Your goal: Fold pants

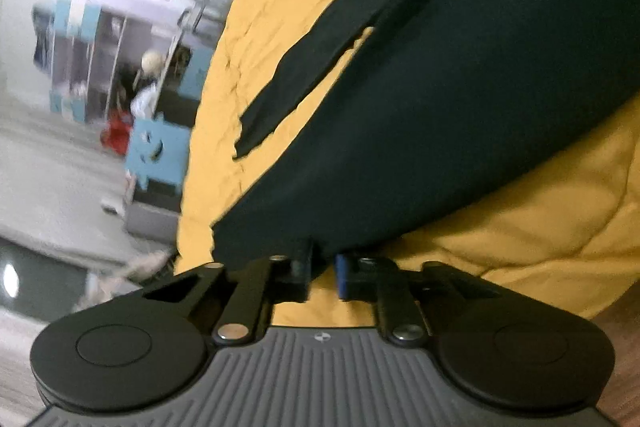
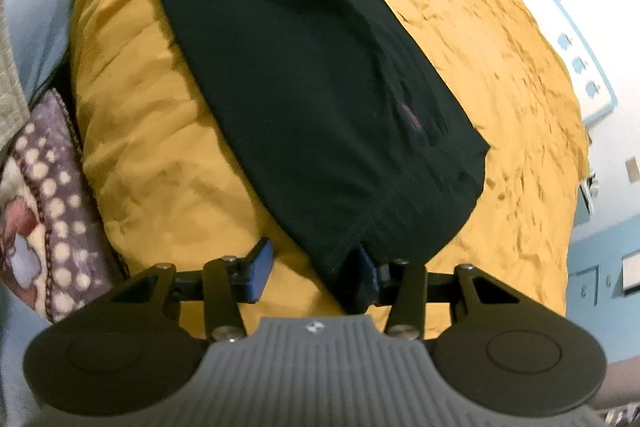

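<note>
The black pants [image 2: 320, 87] lay along the yellow quilt [image 2: 500, 67], their near edge at lower centre pinched by the left gripper [image 1: 323, 277], while the right gripper [image 2: 316, 269] straddled its corner unclamped, likely readying a fold.

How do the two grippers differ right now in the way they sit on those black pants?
The left gripper has its jaws nearly together, pinching the pants edge; the right gripper stands wider, not yet clamped. On the left the cloth runs into the narrow gap; on the right a corner lies against one pad while the other pad sits clear over the yellow quilt. Both have blue pads and meet the pants at an edge.
</note>
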Tool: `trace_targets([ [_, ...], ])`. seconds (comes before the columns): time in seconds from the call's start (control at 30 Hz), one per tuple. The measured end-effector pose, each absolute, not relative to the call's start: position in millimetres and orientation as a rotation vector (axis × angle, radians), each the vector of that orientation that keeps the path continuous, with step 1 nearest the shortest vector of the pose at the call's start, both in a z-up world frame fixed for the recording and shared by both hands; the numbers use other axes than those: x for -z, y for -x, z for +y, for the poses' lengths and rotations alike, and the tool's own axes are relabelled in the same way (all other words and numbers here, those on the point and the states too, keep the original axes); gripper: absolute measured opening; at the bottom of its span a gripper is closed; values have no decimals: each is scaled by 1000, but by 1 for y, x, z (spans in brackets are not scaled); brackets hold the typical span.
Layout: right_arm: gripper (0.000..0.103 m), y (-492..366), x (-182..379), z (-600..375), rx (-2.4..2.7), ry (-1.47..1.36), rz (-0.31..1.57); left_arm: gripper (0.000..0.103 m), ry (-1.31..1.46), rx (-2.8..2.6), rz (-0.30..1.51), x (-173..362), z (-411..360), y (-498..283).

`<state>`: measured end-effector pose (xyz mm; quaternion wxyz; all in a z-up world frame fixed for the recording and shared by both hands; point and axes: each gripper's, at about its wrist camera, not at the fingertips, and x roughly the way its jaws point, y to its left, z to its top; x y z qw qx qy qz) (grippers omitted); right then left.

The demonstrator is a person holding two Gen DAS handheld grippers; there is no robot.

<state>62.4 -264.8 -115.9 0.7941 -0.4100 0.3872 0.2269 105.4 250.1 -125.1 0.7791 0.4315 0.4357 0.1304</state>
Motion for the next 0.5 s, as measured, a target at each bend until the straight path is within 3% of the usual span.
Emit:
trace_targets([
  [0.13, 27, -54, 119, -260, -500, 976, 781, 2, -775, -340, 920, 103, 252, -104],
  [0.33, 31, -36, 125, -256, -534, 1121, 690, 1, -683, -389, 911, 84, 248, -113],
  [0.47, 0, -33, 129, -258, -534, 1129, 661, 1, -637, -415, 912, 74, 247, -121],
  [0.5, 0, -35, 124, -261, -532, 1096, 655, 1, -616, -424, 910, 71, 248, -124],
])
